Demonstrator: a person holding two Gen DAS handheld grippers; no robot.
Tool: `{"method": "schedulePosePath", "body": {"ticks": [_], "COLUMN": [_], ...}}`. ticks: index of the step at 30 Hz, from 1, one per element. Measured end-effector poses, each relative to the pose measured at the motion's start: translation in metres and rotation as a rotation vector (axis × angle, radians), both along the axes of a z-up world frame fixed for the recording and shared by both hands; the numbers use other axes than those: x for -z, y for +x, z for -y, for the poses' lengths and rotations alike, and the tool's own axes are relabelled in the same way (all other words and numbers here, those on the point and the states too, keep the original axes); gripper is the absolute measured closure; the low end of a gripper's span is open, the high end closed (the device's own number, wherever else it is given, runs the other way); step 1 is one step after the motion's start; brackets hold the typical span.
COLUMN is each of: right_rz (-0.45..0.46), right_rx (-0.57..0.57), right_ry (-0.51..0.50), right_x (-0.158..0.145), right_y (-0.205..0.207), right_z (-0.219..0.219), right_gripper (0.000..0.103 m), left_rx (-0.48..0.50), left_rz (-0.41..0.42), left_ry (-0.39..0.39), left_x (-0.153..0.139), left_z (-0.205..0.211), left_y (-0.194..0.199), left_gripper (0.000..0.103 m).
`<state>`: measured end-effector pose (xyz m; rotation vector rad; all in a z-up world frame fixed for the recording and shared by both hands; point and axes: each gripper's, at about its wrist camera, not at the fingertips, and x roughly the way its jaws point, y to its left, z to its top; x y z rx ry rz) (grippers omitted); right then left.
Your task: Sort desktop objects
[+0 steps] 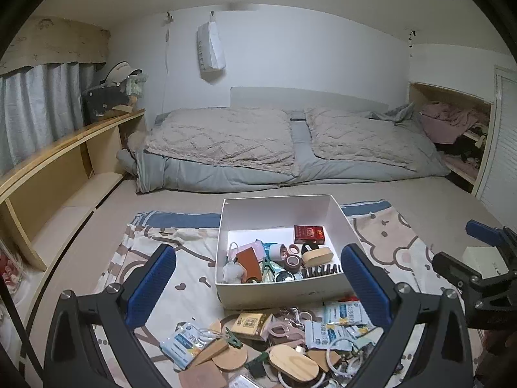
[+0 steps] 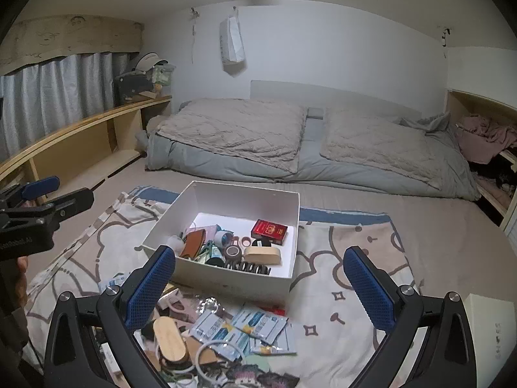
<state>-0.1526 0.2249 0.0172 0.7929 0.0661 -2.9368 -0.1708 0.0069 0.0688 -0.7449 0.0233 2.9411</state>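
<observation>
Left gripper (image 1: 258, 278) hovers with its fingers spread wide, nothing between them; right gripper (image 2: 258, 281) likewise apart and empty. Likely both are poised above the clutter to choose a pick.

Nearest, at 6 o'clock below both: the unsorted pile (image 1: 265, 346) on the patterned cloth (image 1: 181, 258): blue-white sachets (image 2: 248, 326), a wooden oval (image 1: 292, 363), a green clip (image 1: 233, 337), white rings. Pieces overlap, so a clean grasp looks awkward.

Beyond, at 12 o'clock: the white box (image 1: 278, 287), open-topped, already holding a red pack (image 1: 308, 234), tape rolls and a black comb (image 1: 323, 271). Its near wall stands between pile and interior.

Farther at 12 o'clock: the bed (image 1: 290, 148); at 9 o'clock, a wooden shelf (image 1: 64, 148).
</observation>
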Motion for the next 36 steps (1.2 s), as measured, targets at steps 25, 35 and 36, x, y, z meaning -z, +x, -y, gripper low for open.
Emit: {"method": "schedulePosePath", "body": {"ticks": [25, 35, 36], "right_rz": [-0.052, -0.06, -0.061], "right_rx": [0.014, 0.017, 0.016], "right_ry": [0.029, 0.047, 0.048], "right_x": [0.0, 0.004, 0.004], "right_y": [0.07, 0.082, 0.083], "right_z": [0.006, 0.009, 0.01], "right_gripper": [0.0, 0.0, 0.0], "left_rx": [0.021, 0.023, 0.024], "left_rz": [0.003, -0.001, -0.001], "left_ry": [-0.085, -0.094, -0.093], "left_x": [0.009, 0.014, 0.014], "left_z": [-0.011, -0.014, -0.014], "left_y": [0.074, 0.09, 0.091], "left_gripper": [0.0, 0.0, 0.0]}}
